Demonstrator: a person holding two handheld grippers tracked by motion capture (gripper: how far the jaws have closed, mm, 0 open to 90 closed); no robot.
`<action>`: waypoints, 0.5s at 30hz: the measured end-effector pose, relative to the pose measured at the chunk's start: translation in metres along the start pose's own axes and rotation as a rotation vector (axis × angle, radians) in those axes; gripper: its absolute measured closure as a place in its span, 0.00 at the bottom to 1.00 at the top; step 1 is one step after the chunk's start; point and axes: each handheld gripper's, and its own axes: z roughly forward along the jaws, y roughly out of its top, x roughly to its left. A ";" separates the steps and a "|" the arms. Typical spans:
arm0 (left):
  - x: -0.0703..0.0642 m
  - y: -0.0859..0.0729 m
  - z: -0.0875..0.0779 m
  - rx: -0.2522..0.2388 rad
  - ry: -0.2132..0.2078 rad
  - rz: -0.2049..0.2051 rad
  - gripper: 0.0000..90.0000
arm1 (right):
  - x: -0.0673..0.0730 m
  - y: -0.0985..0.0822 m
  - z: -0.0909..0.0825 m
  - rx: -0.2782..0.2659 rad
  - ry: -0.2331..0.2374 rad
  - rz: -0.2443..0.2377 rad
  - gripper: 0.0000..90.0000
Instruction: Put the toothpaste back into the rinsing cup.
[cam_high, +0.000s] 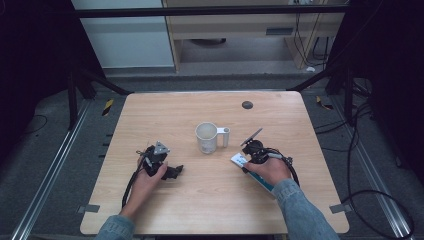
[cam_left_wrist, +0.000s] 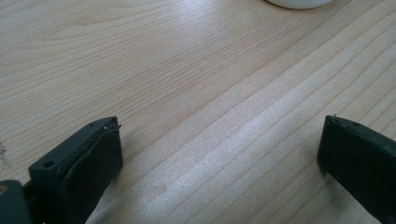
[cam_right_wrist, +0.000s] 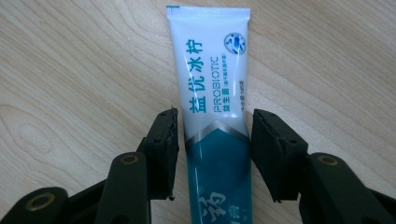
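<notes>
Toothpaste tube (cam_right_wrist: 214, 116): white upper, teal lower, "PROBIOTIC" print; flat on wood table (cam_high: 210, 200), between right gripper (cam_right_wrist: 214, 154) jaws, pads at both edges, grip uncertain. Left gripper (cam_left_wrist: 219, 158): spread wide, empty, near white mug (cam_high: 207, 137).

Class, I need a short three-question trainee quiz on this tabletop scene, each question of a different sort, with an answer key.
1. True or false: the left hand-held gripper has its jaws wide apart over bare table.
2. The right hand-held gripper has a jaw on each side of which item? A) mug B) toothpaste tube C) spoon
3. Fill in: the white mug stands with its handle pointing toward the ____ hand-held gripper.

Key: 1 true; 2 B, the toothpaste tube; 3 right.
</notes>
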 end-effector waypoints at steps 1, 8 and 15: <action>0.000 0.000 0.000 0.000 0.000 0.000 0.00 | 0.000 0.000 0.001 0.001 -0.005 -0.001 0.58; 0.000 0.000 0.000 0.000 -0.001 0.001 0.00 | -0.001 0.000 0.003 0.011 0.001 0.001 0.59; 0.000 0.000 0.000 0.000 -0.001 0.001 0.00 | -0.002 0.001 0.005 0.019 0.000 -0.003 0.60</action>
